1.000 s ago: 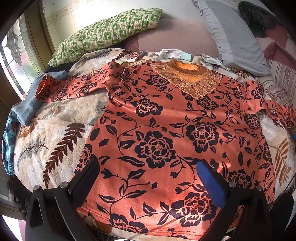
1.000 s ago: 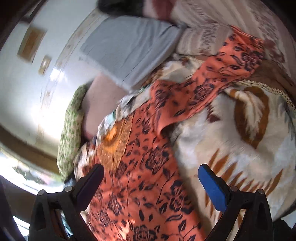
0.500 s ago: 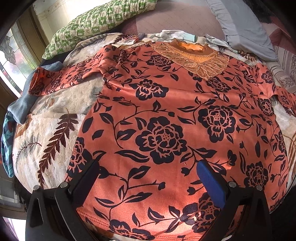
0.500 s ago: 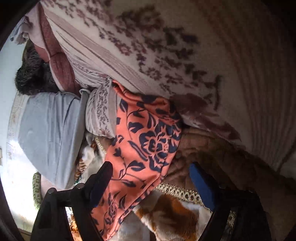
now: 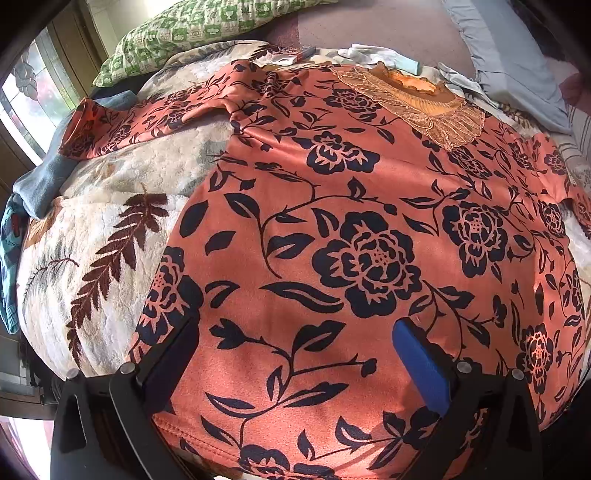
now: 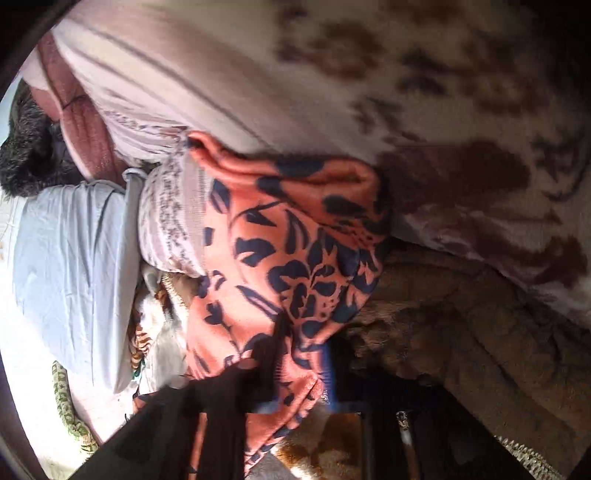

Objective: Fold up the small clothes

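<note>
Sleeve [image 6: 280, 236]: clamped in right hand-held gripper [image 6: 291, 373], jaws just closed.
Blouse [image 5: 351, 240]: lengthwise ahead of left hand-held gripper [image 5: 295, 354] (released, hem nearest).

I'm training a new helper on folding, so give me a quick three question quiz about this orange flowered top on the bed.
1. True or false: the right gripper is shut on the sleeve of the orange top.
2. The left gripper hovers near which part of the top: A collar, B bottom hem, C left cuff?
3. Fill in: the green checked ___ lies beyond the top.

Key: 1 true; 2 B; 3 pillow.
</note>
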